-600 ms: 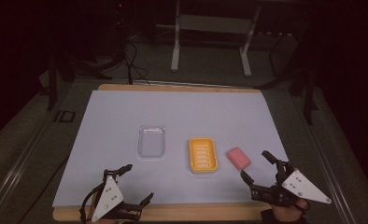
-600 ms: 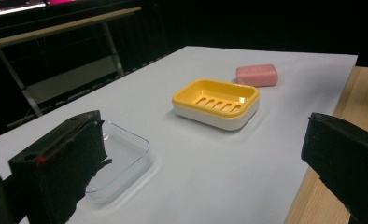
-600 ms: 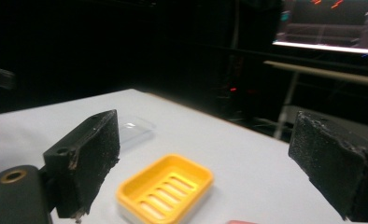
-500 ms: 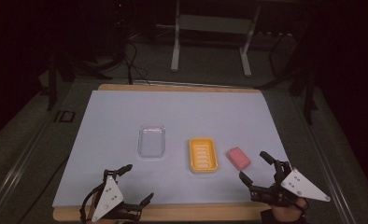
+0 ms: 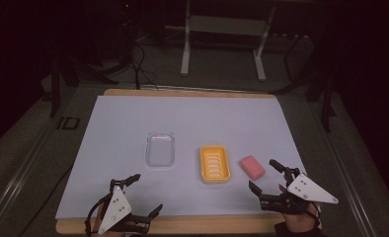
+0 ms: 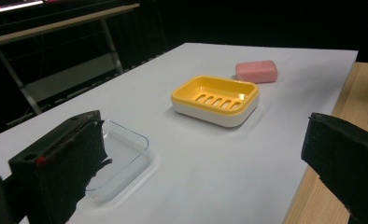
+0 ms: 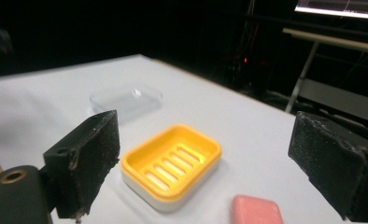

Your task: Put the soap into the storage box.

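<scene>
- Left tongs (image 5: 142,196) at the near edge, about 7 o'clock on the tabletop (image 5: 192,118); jaws spread wide, nothing between them, off the sheet surface.
- Right tongs (image 5: 263,176) at about 5 o'clock, jaws also wide apart and empty; a hand (image 5: 297,219) holds them from below.
- Pink soap bar (image 5: 252,167) lies flat just at 11 o'clock of the right tongs, near them but not touching.
- Yellow soap dish (image 5: 214,163), slotted insert over a white base, sits beside the soap at its 9 o'clock with a small gap; dish is empty.
- Clear plastic lid or tray (image 5: 161,149) further left of the dish, slightly farther back, apart from it; also empty.
- In the left tongs' camera the clear tray sits partly behind one jaw, with the dish and soap beyond.
- White sheet covers the wooden top; wood strip shows along the near edge.
- Beyond, at 12 o'clock: metal stand legs (image 5: 185,44) and cables (image 5: 138,54) on a dark floor.
</scene>
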